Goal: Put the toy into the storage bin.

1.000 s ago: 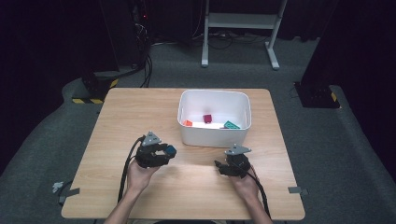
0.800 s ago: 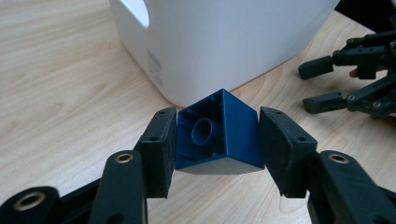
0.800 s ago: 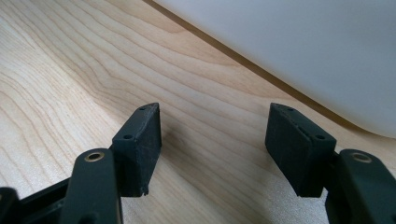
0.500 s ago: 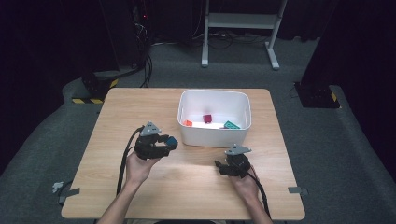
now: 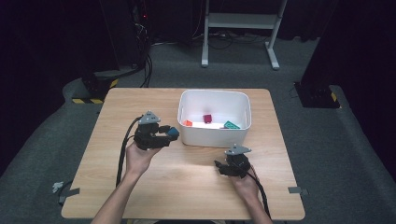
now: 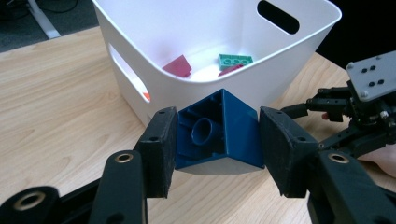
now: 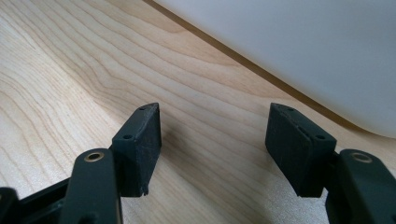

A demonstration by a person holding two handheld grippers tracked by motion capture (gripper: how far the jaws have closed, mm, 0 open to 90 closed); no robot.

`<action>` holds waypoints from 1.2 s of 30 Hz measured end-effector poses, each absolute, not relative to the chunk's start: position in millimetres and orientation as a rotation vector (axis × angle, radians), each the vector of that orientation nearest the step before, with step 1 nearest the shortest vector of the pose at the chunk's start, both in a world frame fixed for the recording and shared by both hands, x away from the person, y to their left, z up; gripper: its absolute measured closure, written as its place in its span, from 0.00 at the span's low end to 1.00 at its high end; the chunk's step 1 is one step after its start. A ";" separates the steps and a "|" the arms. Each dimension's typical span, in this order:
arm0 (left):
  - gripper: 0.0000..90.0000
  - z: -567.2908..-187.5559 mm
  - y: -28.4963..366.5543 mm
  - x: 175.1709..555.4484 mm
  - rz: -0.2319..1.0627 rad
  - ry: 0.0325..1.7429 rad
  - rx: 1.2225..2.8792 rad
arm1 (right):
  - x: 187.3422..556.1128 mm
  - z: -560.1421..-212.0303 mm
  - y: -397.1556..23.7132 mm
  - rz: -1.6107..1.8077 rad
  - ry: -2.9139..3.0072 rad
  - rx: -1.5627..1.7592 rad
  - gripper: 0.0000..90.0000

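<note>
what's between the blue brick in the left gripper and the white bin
Nothing: in the left gripper view the blue brick, clamped in the left gripper, hangs just short of the bin wall, with bare wooden table below the gap.

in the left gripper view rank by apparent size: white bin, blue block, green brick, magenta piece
1. white bin
2. blue block, enlarged by nearness
3. magenta piece and green brick: too alike to rank
</note>
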State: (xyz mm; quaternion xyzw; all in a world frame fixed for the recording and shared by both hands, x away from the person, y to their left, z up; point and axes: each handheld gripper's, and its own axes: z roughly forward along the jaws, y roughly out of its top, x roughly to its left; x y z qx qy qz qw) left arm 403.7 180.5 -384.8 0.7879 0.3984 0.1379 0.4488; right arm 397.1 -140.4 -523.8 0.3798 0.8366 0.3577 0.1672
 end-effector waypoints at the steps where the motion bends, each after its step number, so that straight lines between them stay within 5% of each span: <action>1: 0.54 -383.7 180.4 404.1 0.344 0.984 1.950 | 397.1 -523.8 -140.4 1.018 2.381 1.081 0.40; 36: 0.54 -347.8 153.5 443.4 0.330 0.986 1.952 | 397.5 -523.9 -140.1 1.017 2.381 1.076 0.39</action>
